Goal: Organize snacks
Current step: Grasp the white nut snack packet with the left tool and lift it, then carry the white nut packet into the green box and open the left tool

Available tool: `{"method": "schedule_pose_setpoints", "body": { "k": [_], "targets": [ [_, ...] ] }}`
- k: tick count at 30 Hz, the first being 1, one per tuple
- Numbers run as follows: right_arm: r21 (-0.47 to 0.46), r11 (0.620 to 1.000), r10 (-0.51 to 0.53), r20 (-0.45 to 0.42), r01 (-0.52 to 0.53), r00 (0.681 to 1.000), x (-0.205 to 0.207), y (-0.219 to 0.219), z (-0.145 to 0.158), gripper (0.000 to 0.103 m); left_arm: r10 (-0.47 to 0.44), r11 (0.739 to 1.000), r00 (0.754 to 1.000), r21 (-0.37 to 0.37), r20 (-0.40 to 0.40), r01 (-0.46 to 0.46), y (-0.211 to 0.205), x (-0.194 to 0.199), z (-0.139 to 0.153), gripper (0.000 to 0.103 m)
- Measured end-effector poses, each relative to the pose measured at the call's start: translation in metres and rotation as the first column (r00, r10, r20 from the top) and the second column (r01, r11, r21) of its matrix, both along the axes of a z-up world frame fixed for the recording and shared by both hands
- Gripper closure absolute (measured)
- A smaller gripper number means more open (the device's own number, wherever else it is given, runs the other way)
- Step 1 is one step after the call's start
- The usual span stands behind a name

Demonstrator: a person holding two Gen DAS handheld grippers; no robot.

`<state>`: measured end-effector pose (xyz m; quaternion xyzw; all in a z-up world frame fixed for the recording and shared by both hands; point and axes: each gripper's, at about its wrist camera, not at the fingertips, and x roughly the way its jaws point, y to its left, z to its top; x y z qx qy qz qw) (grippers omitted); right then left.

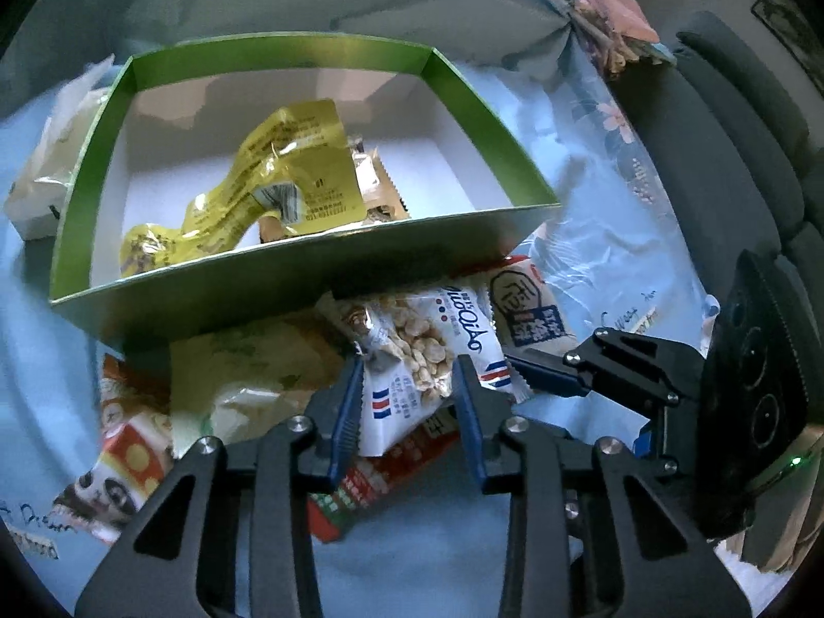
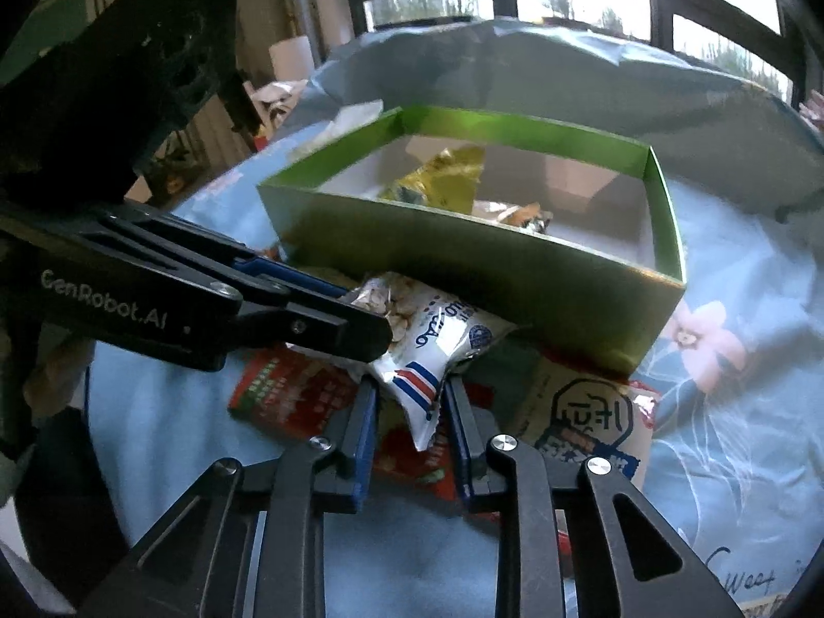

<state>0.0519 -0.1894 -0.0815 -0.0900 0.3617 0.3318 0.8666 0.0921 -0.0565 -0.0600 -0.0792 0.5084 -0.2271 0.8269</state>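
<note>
A white snack packet (image 1: pixel 417 355) with a clear window and red-blue stripes lies just in front of the green box (image 1: pixel 309 278). My left gripper (image 1: pixel 408 391) is shut on it, its blue pads pressing both sides. My right gripper (image 2: pixel 411 407) is shut on the striped end of the same snack packet (image 2: pixel 432 345). In the left wrist view the right gripper (image 1: pixel 520 376) reaches in from the right. In the right wrist view the left gripper (image 2: pixel 360 319) reaches in from the left. The green box (image 2: pixel 463 268) holds a yellow packet (image 1: pixel 288 165) and a brown one.
Under the held packet lie a red packet (image 1: pixel 381 474) and a beige packet with a round mark (image 1: pixel 525 304). A pale green packet (image 1: pixel 242 371) and a panda packet (image 1: pixel 123 453) lie to the left. A white bag (image 1: pixel 51 170) sits left of the box, a dark sofa (image 1: pixel 721 154) right.
</note>
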Motion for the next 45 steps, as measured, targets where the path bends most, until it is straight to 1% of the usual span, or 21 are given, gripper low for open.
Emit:
{"method": "schedule_pose_setpoints", "body": {
  "k": [4, 9, 14, 17, 19, 22, 24, 31, 37, 45],
  "targets": [
    [0.017, 1.0, 0.007, 0.045, -0.008, 0.999, -0.012, 0.0, 0.013, 0.076, 0.003, 1.0, 0.999, 0.006, 0.052, -0.003, 0.0, -0.009, 0.013, 0.071],
    [0.045, 0.999, -0.021, 0.117, 0.016, 0.993, -0.016, -0.002, 0.034, 0.076, 0.012, 1.0, 0.991, -0.005, 0.134, -0.012, 0.0, -0.009, 0.034, 0.071],
    [0.071, 0.997, -0.054, 0.17, 0.043, 0.984, -0.006, -0.004, 0.054, 0.076, 0.033, 0.999, 0.981, -0.038, 0.193, -0.026, -0.001, 0.008, 0.053, 0.071],
    [0.076, 0.996, -0.065, 0.189, 0.051, 0.98, 0.007, -0.003, 0.065, 0.076, 0.042, 0.999, 0.972, -0.039, 0.233, -0.033, -0.002, 0.02, 0.062, 0.071],
    [0.075, 0.995, -0.072, 0.199, 0.058, 0.977, 0.018, 0.0, 0.07, 0.076, 0.051, 0.998, 0.968, -0.044, 0.245, -0.041, 0.0, 0.03, 0.065, 0.071],
    [0.072, 0.995, -0.078, 0.197, 0.065, 0.977, 0.033, 0.003, 0.07, 0.076, 0.07, 0.997, 0.966, -0.058, 0.248, -0.057, 0.006, 0.046, 0.061, 0.071],
    [0.059, 0.996, -0.078, 0.19, 0.068, 0.979, 0.043, 0.008, 0.066, 0.076, 0.086, 0.995, 0.968, -0.066, 0.235, -0.072, 0.011, 0.056, 0.056, 0.07],
    [0.056, 0.996, -0.08, 0.142, 0.073, 0.987, 0.074, 0.016, 0.05, 0.076, 0.13, 0.991, 0.97, -0.056, 0.207, -0.12, 0.018, 0.077, 0.04, 0.07],
    [0.054, 0.994, -0.099, 0.093, 0.094, 0.991, 0.086, 0.017, 0.039, 0.076, 0.135, 0.991, 0.971, -0.018, 0.197, -0.134, 0.014, 0.086, 0.029, 0.069],
    [0.046, 0.993, -0.108, 0.074, 0.104, 0.991, 0.089, 0.02, 0.034, 0.076, 0.143, 0.989, 0.972, -0.003, 0.188, -0.145, 0.015, 0.089, 0.026, 0.068]
  ]
}}
